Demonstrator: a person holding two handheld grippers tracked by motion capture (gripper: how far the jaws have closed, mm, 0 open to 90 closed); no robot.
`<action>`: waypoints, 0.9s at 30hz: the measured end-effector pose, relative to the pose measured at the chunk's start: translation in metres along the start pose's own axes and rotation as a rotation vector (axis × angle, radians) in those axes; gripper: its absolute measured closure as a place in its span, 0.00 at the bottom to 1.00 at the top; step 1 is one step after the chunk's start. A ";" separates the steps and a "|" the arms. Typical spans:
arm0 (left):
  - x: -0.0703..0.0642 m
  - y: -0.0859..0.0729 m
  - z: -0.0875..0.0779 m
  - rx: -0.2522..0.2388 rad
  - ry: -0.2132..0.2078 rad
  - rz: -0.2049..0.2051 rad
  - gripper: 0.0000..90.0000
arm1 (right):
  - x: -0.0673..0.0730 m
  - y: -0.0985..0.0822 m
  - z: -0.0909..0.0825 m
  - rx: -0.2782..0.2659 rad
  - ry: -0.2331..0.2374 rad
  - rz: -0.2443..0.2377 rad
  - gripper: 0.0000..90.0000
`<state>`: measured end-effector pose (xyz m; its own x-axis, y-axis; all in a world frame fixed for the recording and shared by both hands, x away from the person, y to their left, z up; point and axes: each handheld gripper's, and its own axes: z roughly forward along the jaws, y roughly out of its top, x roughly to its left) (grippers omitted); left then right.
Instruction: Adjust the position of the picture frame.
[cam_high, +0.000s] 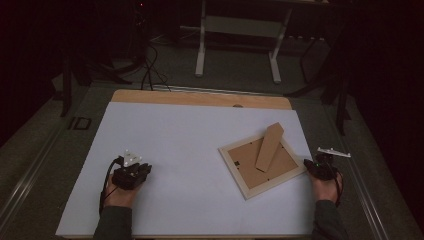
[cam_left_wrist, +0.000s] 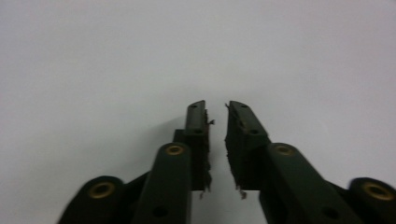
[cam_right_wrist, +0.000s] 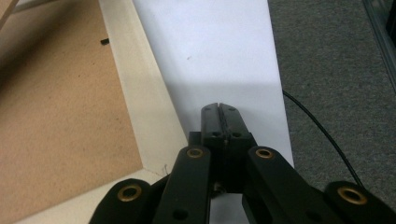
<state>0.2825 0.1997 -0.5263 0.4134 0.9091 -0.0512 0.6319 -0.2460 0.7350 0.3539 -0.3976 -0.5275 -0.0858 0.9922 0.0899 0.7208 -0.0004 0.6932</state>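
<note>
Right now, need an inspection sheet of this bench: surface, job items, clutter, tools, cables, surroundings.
Surface: white sheet over a wooden tabletop, whose bare strip shows at the far edge.
Job's things: pale wooden picture frame lying face down near the right edge, brown fibreboard back up, its brown easel stand raised.
Clutter: nothing seen.
Grippers: left tool over bare sheet, narrow gap between its jaws, nothing between them; right tool shut, empty, beside the frame's near right corner.
Cables: black cable on the grey carpet by the right tool; more black cables on the floor behind the table.
Surroundings: dim room, white-legged table behind.
</note>
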 end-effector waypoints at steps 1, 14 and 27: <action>-0.001 0.000 0.001 0.003 -0.005 0.005 0.97 | 0.000 -0.003 -0.003 -0.004 0.012 0.000 1.00; -0.013 0.004 0.003 -0.005 -0.090 -0.005 1.00 | 0.010 -0.009 -0.008 0.014 0.063 -0.035 1.00; -0.024 0.006 0.005 -0.005 -0.126 0.021 1.00 | 0.028 -0.014 -0.009 0.011 0.114 -0.063 1.00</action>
<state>0.2801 0.1747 -0.5239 0.5061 0.8541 -0.1200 0.6191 -0.2630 0.7399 0.3350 -0.3713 -0.5287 -0.2081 0.9698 0.1274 0.7191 0.0634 0.6920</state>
